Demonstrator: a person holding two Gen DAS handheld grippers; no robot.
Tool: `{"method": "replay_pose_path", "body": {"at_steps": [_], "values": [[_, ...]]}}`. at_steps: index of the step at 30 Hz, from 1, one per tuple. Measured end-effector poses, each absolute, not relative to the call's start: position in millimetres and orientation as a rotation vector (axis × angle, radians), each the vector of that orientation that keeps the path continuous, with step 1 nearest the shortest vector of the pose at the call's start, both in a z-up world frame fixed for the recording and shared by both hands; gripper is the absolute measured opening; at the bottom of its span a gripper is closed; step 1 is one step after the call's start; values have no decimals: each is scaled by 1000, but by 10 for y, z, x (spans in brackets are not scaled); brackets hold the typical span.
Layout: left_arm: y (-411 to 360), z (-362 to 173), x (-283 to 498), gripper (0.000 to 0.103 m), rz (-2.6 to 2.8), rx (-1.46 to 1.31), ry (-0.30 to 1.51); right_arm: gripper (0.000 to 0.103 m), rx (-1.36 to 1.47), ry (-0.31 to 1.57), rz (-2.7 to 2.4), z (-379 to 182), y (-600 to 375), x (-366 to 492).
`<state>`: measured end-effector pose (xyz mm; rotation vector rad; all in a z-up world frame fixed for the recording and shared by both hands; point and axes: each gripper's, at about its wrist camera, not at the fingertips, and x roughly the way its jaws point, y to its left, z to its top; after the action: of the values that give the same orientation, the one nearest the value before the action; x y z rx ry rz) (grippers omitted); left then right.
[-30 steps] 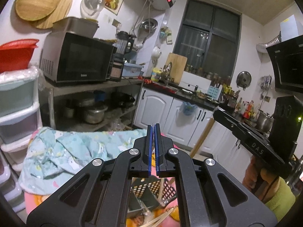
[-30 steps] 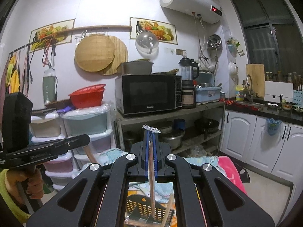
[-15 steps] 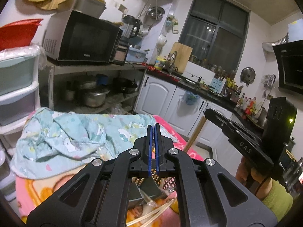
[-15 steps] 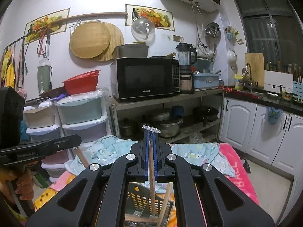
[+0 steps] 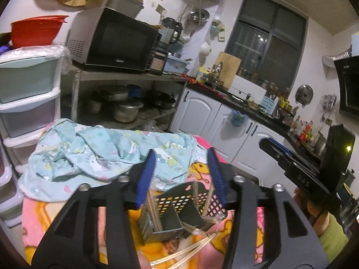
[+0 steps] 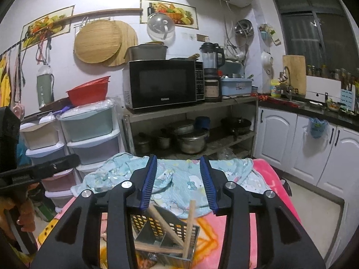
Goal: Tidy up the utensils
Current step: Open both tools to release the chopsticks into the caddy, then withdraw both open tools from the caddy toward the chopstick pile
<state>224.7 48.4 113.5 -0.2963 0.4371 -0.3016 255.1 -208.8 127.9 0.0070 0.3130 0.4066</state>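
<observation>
Both claws, the left gripper [image 5: 181, 177] and right gripper [image 6: 178, 179], have just let go, jaws apart, so the sticks drop into the dark metal holed basket [image 6: 170, 231] on the pink blanket [image 6: 267, 179]

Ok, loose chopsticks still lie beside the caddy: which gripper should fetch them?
Left, probably. The loose chopsticks lie just below the open left gripper, by the caddy. The right gripper, also open, shows none loose nearby.

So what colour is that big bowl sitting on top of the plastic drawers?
Red; the right wrist view shows it best.
</observation>
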Motion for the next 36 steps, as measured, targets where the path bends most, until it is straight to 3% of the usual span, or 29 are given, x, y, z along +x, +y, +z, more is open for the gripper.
{"method": "replay_pose_path", "body": {"at_steps": [9,15,36], "values": [[681,1111,2103,78,-242,-329,426,45,17,347,373,1209,-2248,2355],[722,1064,2009,89,-232,-328,433,49,18,369,359,1159,-2328,2233],[756,874,1715,92,-222,-331,467,50,20,432,368,992,-2367,1956]]}}
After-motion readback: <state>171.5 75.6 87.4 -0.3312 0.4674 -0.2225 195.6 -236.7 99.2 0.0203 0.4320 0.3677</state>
